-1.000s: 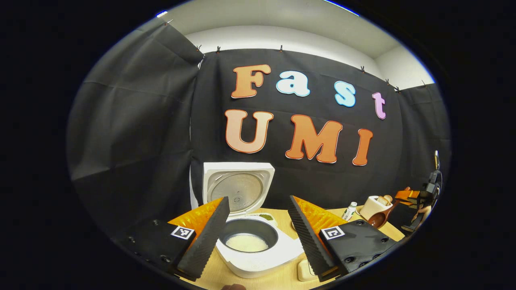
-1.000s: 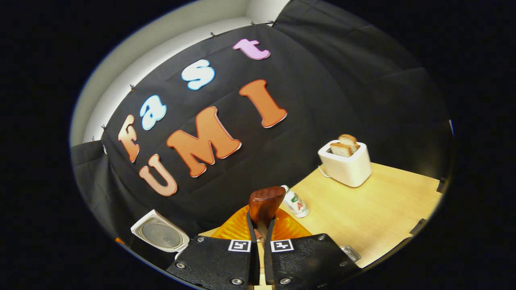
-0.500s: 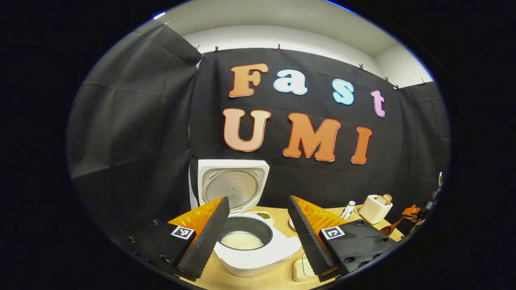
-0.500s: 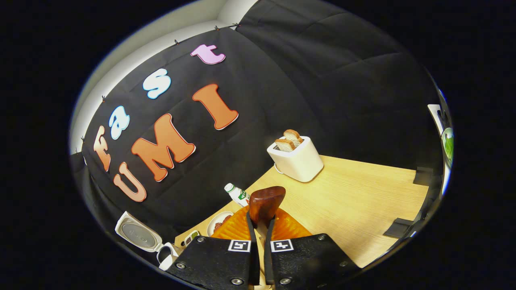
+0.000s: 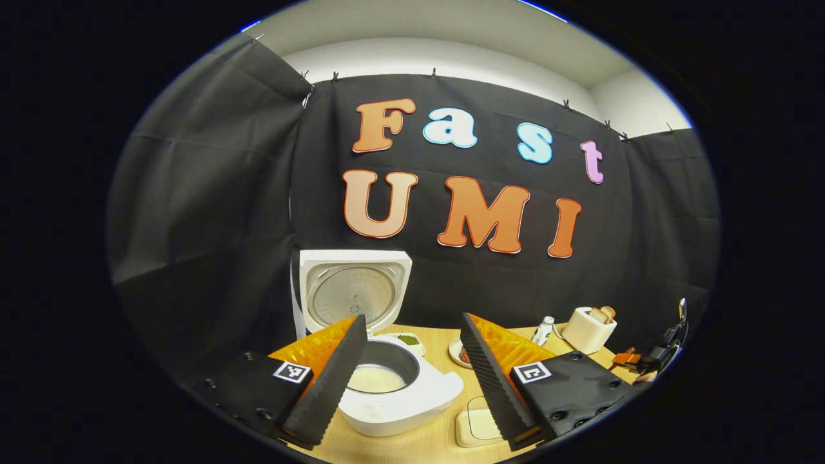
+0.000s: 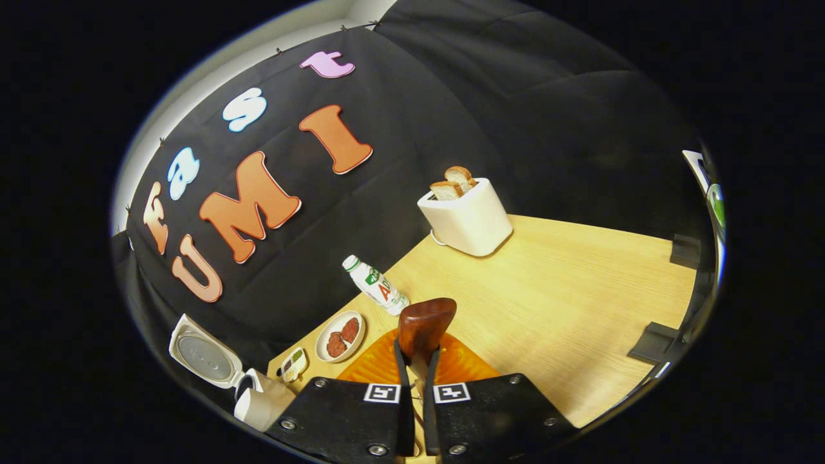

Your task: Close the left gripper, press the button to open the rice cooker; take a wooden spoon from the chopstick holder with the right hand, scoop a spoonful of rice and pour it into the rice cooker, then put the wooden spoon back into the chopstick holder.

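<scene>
The white rice cooker (image 5: 412,403) stands open on the wooden table, its lid (image 5: 353,290) upright and white rice (image 5: 375,379) lying in its dark pot. My left gripper (image 5: 412,317) hangs open just in front of it, with the pot seen between the fingers. My right gripper (image 6: 416,353) is shut on the handle of a dark wooden spoon (image 6: 423,322), whose bowl sticks out past the fingertips above the table. The cooker (image 6: 261,405) also shows at the lower left of the right gripper view. Far right in the left gripper view is the right gripper (image 5: 644,358), low over the table.
A white toaster (image 6: 465,216) with two bread slices stands at the back. A small bottle (image 6: 377,287) leans near the wall, beside a plate (image 6: 338,335) of reddish-brown food and a small dish (image 6: 293,364). A flat white square (image 5: 474,425) lies right of the cooker.
My right gripper has carried the spoon down and to the right, away from the cooker. My left gripper has drawn back a little and stays open; the cooker now sits further left in its view.
</scene>
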Demonstrator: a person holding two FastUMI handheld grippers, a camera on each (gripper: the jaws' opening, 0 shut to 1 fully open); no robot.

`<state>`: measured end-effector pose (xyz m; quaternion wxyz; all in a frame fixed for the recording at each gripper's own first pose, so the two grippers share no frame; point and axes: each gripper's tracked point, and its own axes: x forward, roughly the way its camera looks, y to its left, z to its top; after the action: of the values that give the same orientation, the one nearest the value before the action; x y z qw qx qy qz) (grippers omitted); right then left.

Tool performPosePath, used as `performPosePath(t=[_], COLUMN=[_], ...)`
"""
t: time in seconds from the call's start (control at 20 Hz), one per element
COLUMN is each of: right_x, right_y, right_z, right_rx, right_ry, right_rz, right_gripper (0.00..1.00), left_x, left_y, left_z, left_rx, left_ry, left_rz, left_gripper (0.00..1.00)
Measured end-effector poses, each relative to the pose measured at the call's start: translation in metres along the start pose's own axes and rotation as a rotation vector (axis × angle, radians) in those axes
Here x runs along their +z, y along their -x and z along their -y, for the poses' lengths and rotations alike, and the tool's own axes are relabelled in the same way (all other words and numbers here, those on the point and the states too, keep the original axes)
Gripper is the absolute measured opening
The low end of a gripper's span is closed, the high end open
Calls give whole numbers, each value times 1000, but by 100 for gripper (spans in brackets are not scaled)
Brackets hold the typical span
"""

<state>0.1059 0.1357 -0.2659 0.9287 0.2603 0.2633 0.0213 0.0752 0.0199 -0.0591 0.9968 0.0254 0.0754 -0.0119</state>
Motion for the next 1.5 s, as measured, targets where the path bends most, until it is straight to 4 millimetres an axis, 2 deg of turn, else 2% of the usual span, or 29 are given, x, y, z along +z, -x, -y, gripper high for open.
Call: performPosePath(t=[0.05,0.15,0.3,0.4,0.45,0.5,0.55,0.6,0.7,0.8,0.95,1.1,1.2,1.3,1.5], right_x=[-5,-10,-22,-18,-17,-14,-10,0,22,38,59,68,73,74,64], right_y=[-1,-2,-3,-6,-7,-6,-3,4,20,36,57,69,79,88,100], right_z=[2,9,18,22,26,31,35,41,40,29,-1,-23,-33,-39,-46], right_rx=[0,-12,-36,-56,-78,-101,-130,-158,-195,-209,-194,-158,-132,-114,-73], right_ry=[-4,-18,-43,-21,17,64,115,170,257,317,376,400,399,393,402], right_rz=[-9,-25,-69,-48,-46,-43,-36,-13,43,85,139,163,175,183,163], right_gripper=[8,10,19,29,46,51,78,93,95,95,95,95,95,95,95], left_x=[1,-1,1,4,6,9,15,21,31,46,78,99,106,110,127], left_y=[1,0,-7,-16,-22,-26,-31,-38,-51,-66,-95,-126,-150,-174,-216], left_z=[-1,-5,-7,-7,-9,-12,-18,-20,-17,-17,-32,-40,-36,-32,-39], left_rx=[1,4,6,4,11,26,51,63,52,31,60,90,85,73,124], left_ry=[4,13,15,-2,-16,-28,-34,-30,-5,25,-7,-32,-36,-37,-29], left_rz=[-1,-9,-13,-18,-16,-7,4,14,15,17,40,52,38,9,-31], left_gripper=[99,99,99,99,99,99,99,99,99,99,98,98,98,98,99])
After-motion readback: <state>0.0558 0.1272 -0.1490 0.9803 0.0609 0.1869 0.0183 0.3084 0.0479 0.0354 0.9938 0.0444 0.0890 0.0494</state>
